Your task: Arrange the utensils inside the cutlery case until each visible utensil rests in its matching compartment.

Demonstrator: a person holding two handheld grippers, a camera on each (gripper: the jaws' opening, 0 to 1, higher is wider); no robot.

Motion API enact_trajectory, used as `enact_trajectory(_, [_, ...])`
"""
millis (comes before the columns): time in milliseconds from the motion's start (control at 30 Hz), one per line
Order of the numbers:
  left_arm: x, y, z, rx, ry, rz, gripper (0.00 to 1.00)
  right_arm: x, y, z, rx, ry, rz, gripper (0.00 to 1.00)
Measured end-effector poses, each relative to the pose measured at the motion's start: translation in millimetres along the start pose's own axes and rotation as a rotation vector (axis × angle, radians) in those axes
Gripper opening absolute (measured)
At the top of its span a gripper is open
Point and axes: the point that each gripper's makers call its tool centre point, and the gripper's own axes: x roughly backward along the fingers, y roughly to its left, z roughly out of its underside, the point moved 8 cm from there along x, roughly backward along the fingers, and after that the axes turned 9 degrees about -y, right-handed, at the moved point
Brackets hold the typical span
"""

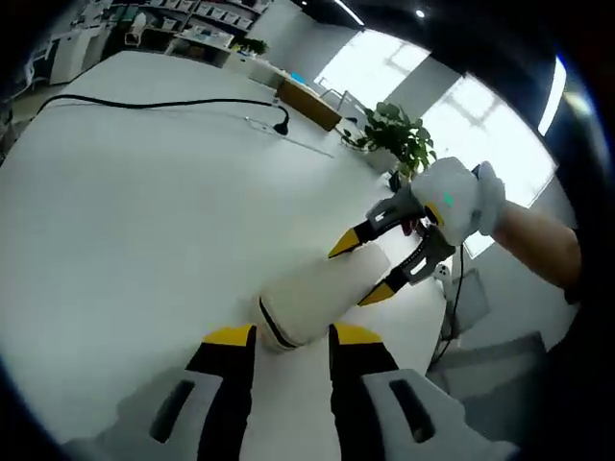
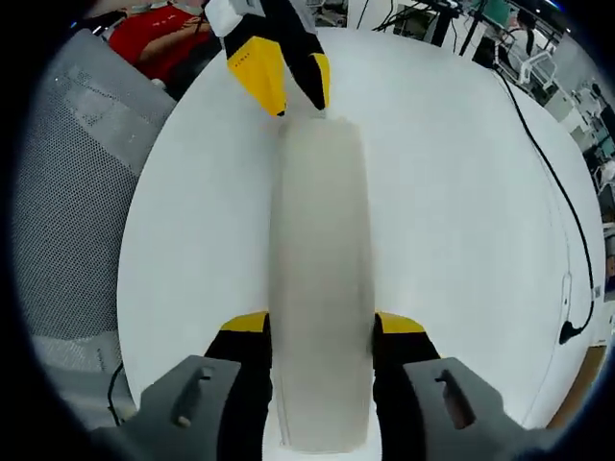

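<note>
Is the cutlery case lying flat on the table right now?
No: in the right gripper view the white cutlery case is held between the right tool and the left tool, above the table.

Bright daylight, blown-out windows [image 1: 480, 115], soft shadows, strong fisheye warp.

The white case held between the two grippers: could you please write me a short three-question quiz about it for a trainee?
1. True or false: the case lies open with utensils showing inside it.
2. In the right gripper view, what grips the far end of the case? A) the left gripper B) a bare hand C) nothing
3. Fill in: across the far part of the white table runs a black ____.

Key: 1 false, the case looks closed and no utensils show. 2 A. 3 cable.
</note>
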Motion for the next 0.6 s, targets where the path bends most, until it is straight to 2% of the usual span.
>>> enact_trajectory(67, [0, 0.8, 5.6, -0.015, 0.024, 0.004, 0.4, 0, 0, -0.3, 0.004, 0.002, -0.004, 0.39])
enact_trajectory(133, [-3, -1.6, 13.5, -0.055, 0.073, 0.018, 0.42, -1, 0, -0.8, 0.005, 0.002, -0.009, 0.39])
enact_trajectory(233, [-10, -4.9, 16.3, -0.115, 0.098, 0.023, 0.48, -1, -1, -1.1, 0.006, 0.003, -0.013, 0.39])
enact_trajectory(300, [-12, -4.9, 15.0, -0.157, 0.103, 0.02, 0.49, -1, -1, -1.6, 0.0, 0.011, -0.016, 0.39])
enact_trajectory(600, [-19, -8.1, 14.6, -0.203, 0.128, 0.036, 0.49, -5, -3, -6.8, 0.002, 0.032, -0.022, 0.39])
